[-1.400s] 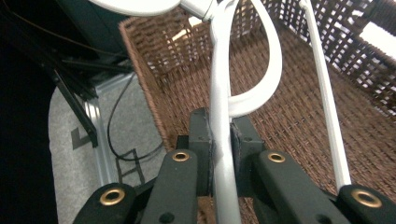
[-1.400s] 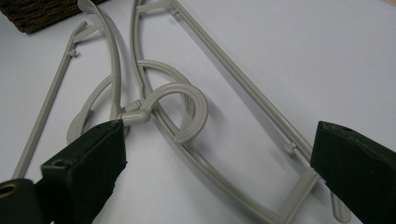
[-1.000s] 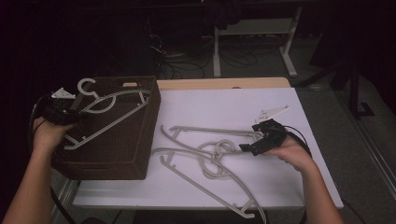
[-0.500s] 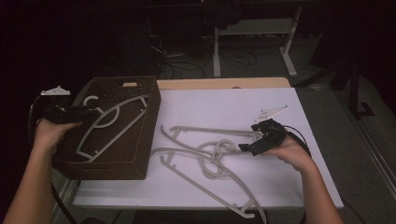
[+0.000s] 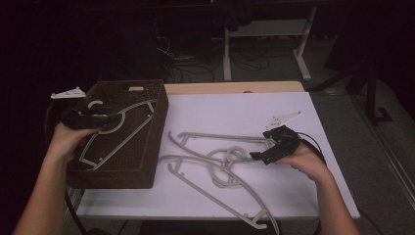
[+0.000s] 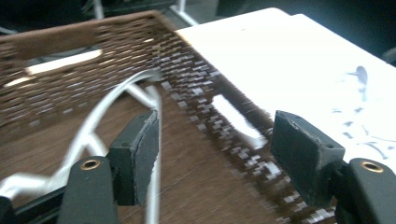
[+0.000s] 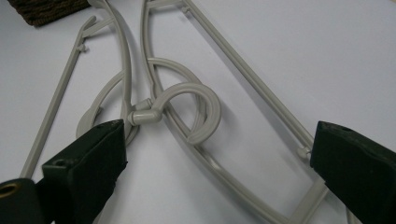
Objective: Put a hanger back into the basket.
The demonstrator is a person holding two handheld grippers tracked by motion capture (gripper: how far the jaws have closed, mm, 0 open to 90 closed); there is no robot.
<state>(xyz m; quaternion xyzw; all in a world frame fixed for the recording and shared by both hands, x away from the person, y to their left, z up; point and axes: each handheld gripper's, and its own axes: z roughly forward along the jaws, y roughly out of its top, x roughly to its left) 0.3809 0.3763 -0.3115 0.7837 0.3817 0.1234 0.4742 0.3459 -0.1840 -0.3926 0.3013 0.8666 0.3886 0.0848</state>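
Left claw (image 5: 105, 117), jaws just opening and spread, at frame left over a hanger (image 5: 120, 132) in the basket (image 5: 147, 166); right claw (image 5: 259, 156) spread above worktop hangers (image 5: 215, 169).

Grey plastic hanger (image 5: 117, 129) flat inside brown wicker basket (image 5: 147, 166), hook leftward.

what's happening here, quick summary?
A person is moving plastic hangers from the white table into a brown basket. One hanger lies in the basket; the left gripper has just been opening over it, and its pads no longer press on it. The right gripper is open, at the tangled hangers on the table, with nothing gripped yet.
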